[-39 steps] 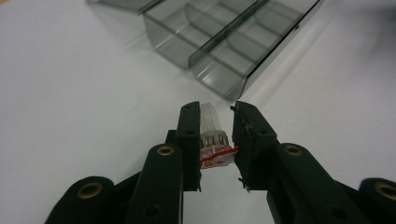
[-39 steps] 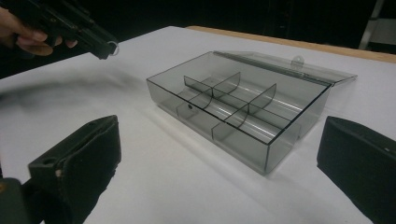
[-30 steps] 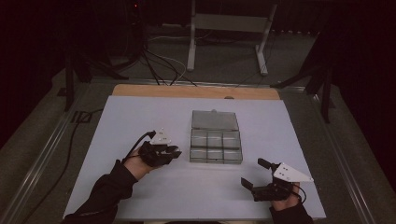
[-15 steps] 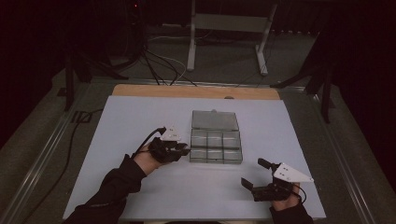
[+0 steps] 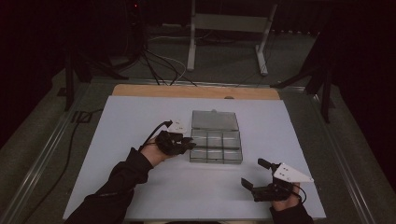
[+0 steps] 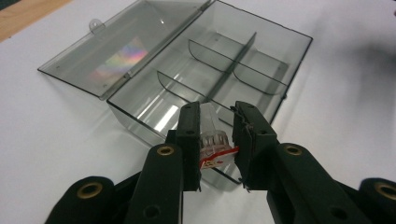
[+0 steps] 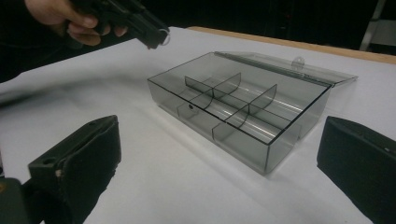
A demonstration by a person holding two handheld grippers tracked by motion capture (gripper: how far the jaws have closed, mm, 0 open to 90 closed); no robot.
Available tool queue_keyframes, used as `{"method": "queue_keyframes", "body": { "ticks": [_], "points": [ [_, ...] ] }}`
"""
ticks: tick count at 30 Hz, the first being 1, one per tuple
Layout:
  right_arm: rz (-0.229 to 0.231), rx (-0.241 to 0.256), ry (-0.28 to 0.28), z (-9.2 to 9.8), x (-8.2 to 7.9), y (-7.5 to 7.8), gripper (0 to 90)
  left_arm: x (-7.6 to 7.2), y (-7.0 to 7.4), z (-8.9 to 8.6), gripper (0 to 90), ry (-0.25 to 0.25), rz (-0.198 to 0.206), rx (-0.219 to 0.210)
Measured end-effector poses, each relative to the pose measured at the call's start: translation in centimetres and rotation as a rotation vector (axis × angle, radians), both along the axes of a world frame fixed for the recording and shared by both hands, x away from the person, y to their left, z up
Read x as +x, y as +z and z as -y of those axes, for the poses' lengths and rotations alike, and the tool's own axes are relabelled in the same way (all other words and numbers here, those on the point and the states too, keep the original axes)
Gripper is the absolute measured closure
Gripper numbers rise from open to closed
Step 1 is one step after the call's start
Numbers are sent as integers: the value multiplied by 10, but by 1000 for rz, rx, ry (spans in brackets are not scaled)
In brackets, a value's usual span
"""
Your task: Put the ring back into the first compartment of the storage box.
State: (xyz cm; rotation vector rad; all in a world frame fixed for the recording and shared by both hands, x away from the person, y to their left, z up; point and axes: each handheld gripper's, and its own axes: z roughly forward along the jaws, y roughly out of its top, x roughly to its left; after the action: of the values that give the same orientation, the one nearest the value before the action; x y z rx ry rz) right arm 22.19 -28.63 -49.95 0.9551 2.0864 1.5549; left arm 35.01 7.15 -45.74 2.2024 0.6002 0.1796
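Note:
A smoky clear plastic box (image 5: 215, 146) with several compartments lies open mid-table, its lid (image 5: 214, 120) folded flat on the far side. My left gripper (image 5: 190, 143) hovers at the box's left edge, shut on a small clear plug-like part (image 6: 213, 135) with a red and white base. In the left gripper view the box (image 6: 219, 74) lies just beyond the jaws and its compartments look empty. My right gripper (image 5: 252, 173) rests near the front right of the white sheet, open and holding nothing. In the right gripper view the box (image 7: 243, 112) sits ahead and the left gripper (image 7: 159, 38) hangs at the upper left.
A white sheet (image 5: 140, 116) covers the table, with a wooden strip (image 5: 154, 91) along its far edge. Beyond the table stand a metal frame (image 5: 229, 28) and loose cables (image 5: 154, 60) on the floor. A cable (image 5: 70, 140) runs along the table's left side.
My left gripper has moved right to the box's left edge, carrying the small part. The right gripper has stayed in place.

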Motion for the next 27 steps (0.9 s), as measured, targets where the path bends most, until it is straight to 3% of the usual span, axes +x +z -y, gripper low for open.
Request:
{"method": "queue_keyframes", "body": {
  "ticks": [12,27],
  "points": [
    [-1,2,3,0,0,0,0,16,2,13,742,-8,-1,-13],
    [-4,4,7,0,0,0,0,33,-10,23,742,-11,-27,-19]
  ]
}}
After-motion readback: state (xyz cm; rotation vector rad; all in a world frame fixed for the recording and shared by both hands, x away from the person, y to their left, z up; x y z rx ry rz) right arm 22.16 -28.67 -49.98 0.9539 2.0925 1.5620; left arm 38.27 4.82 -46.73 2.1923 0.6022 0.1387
